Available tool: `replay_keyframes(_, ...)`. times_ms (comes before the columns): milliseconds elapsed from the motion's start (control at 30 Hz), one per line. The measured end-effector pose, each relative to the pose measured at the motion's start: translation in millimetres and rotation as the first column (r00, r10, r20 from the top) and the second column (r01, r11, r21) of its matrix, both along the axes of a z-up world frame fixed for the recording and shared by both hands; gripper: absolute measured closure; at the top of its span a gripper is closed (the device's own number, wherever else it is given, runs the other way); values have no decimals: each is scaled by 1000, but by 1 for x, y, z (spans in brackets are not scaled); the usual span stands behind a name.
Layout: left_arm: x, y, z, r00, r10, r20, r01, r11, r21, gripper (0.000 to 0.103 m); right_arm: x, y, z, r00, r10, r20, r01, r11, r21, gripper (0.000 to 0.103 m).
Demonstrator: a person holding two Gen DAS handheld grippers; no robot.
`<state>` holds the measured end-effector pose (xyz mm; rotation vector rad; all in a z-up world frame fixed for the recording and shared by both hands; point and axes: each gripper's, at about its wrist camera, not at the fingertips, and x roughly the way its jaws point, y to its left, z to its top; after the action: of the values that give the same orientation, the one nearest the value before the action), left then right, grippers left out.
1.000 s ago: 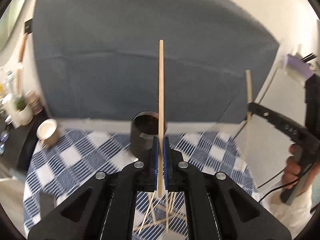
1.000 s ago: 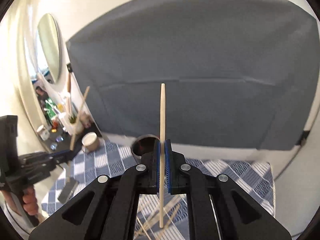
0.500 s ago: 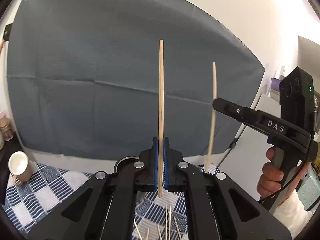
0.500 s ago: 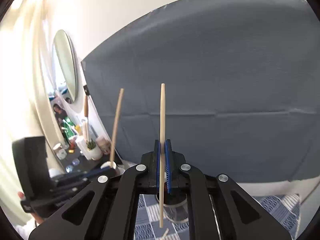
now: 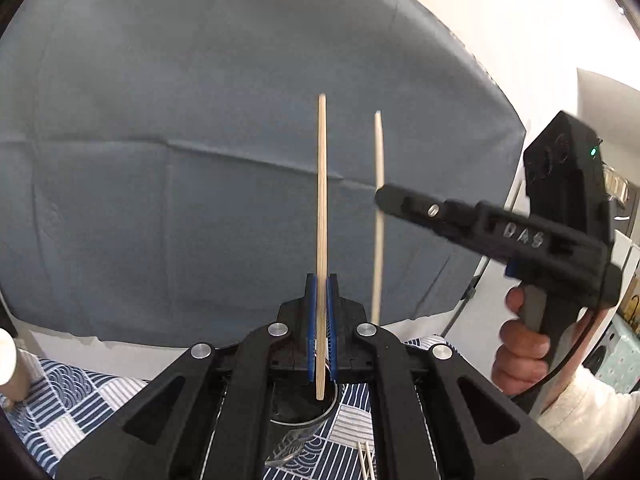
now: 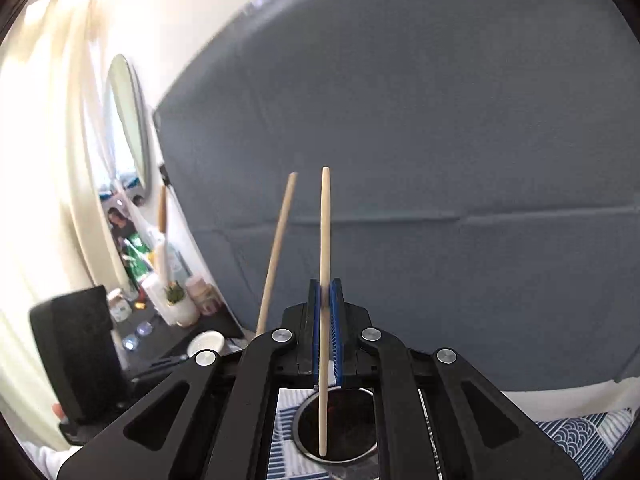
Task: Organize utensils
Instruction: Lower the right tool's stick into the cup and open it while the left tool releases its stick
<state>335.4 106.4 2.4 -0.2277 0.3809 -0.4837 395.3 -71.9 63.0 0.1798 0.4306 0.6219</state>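
Both claws clamp upright wooden chopsticks – left claw (image 5: pixel 321 336) one chopstick (image 5: pixel 322 216), right claw (image 6: pixel 327 332) another chopstick (image 6: pixel 325 264) – above a dark cup (image 6: pixel 338 426)

Cup (image 5: pixel 298 412) mostly behind tongs

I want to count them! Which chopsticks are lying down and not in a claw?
The loose chopsticks on the checked cloth lie flat. The left claw and right claw each hold one upright.
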Motion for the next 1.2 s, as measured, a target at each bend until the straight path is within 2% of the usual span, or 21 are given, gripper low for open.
replay_keyframes(100,11,6,-15,1000,-15,-11,15,999,-50,98,14,4,-18,999,-5,-34,5,1000,-2,98)
replay_keyframes(200,26,8,-33,999,-23,-36,21,997,-69,98,28,9,-40,997,-15,-73,14,1000,-13,98)
replay_keyframes(333,37,13,-60,993,-35,-110,23,994,-105,98,41,14,-65,992,-27,-123,23,999,-29,98)
replay_keyframes(433,34,16,-74,987,-36,-157,19,994,-106,98,43,15,-82,987,-30,-158,24,999,-40,98)
replay_keyframes(667,7,26,-65,986,-11,-168,-1,997,-73,98,44,18,-95,983,-53,-176,45,998,-49,98)
replay_keyframes(800,-13,34,-48,982,-4,-190,-11,997,-81,98,43,18,-95,983,-60,-171,52,997,-52,98)
replay_keyframes(900,-30,41,-40,979,21,-202,-33,998,-56,98,42,19,-95,983,-60,-171,53,998,-46,98)
replay_keyframes(1133,-39,43,-28,980,47,-191,-54,998,-33,98,37,19,-98,980,-59,-188,49,997,-56,95)
replay_keyframes(1200,-37,43,-28,979,47,-198,-58,997,-48,98,34,19,-97,980,-65,-187,55,997,-61,95)
